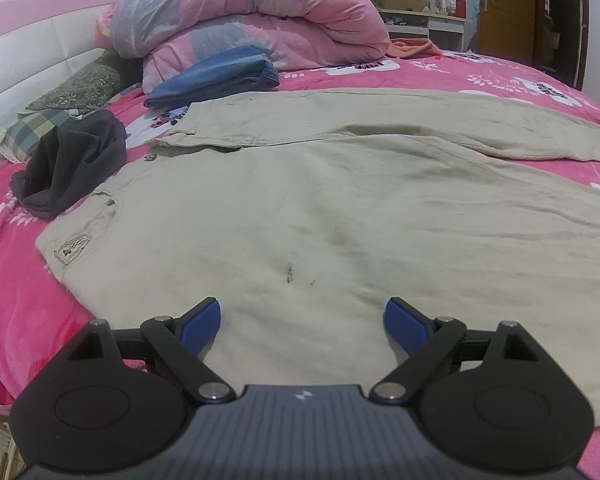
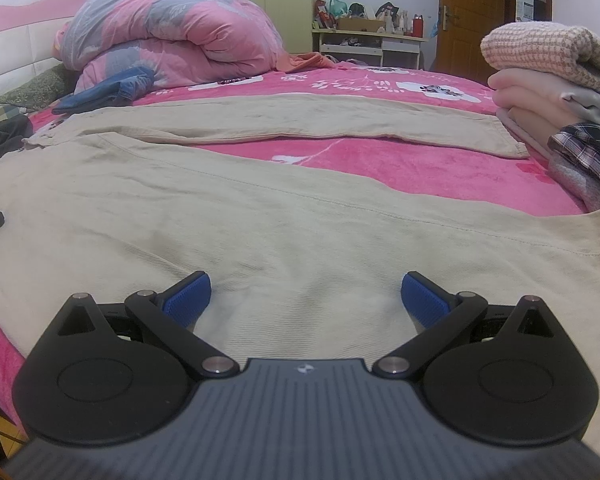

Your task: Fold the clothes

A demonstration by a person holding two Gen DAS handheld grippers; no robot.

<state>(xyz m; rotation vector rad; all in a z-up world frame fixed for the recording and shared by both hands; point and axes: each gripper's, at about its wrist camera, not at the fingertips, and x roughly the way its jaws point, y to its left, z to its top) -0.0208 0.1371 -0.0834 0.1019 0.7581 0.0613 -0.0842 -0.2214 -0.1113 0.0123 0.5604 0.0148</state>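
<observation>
Beige trousers lay spread flat across a pink bed, the left gripper poised over them with jaws wide, holding nothing. From the right wrist, the right gripper likewise gaped empty above the cloth.

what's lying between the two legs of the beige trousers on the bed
Nothing lies there: between the two legs of the beige trousers only a wedge of the pink bedspread shows, clearest in the right wrist view.
</observation>
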